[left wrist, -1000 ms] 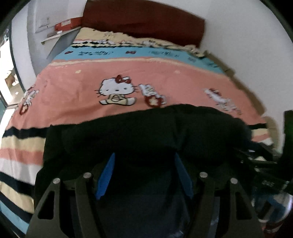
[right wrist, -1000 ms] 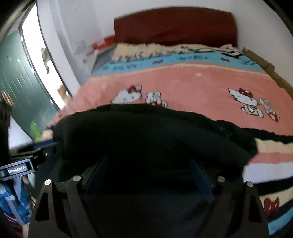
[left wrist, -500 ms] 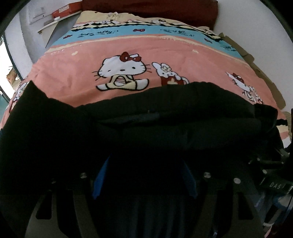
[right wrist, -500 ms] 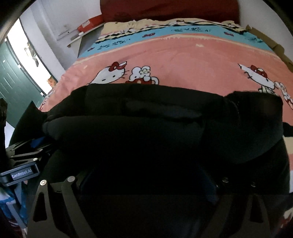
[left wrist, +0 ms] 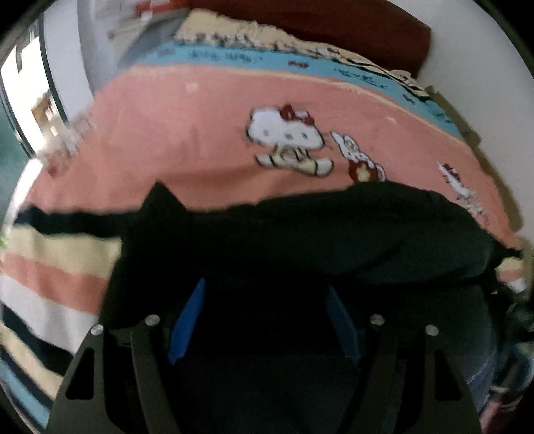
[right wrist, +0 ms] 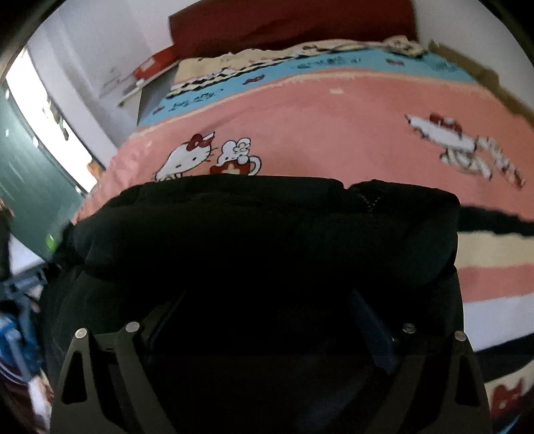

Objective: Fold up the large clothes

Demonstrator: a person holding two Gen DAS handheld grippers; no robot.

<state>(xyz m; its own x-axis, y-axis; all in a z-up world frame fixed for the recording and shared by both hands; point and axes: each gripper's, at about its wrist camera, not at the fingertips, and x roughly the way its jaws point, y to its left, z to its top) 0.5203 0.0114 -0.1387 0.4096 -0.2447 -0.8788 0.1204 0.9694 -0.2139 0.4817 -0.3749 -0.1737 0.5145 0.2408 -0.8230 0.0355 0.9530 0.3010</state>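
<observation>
Black garment (left wrist: 333, 240) bunched on bed (left wrist: 200, 133) hides both tools' fingertips; grip cannot be told. Right view alone shows red box (right wrist: 150, 65) beside headboard (right wrist: 283, 23).

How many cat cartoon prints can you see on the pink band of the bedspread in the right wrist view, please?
2: one cat print sits at the left, just above the black garment; another cat print lies far right. The garment may hide more.
</observation>
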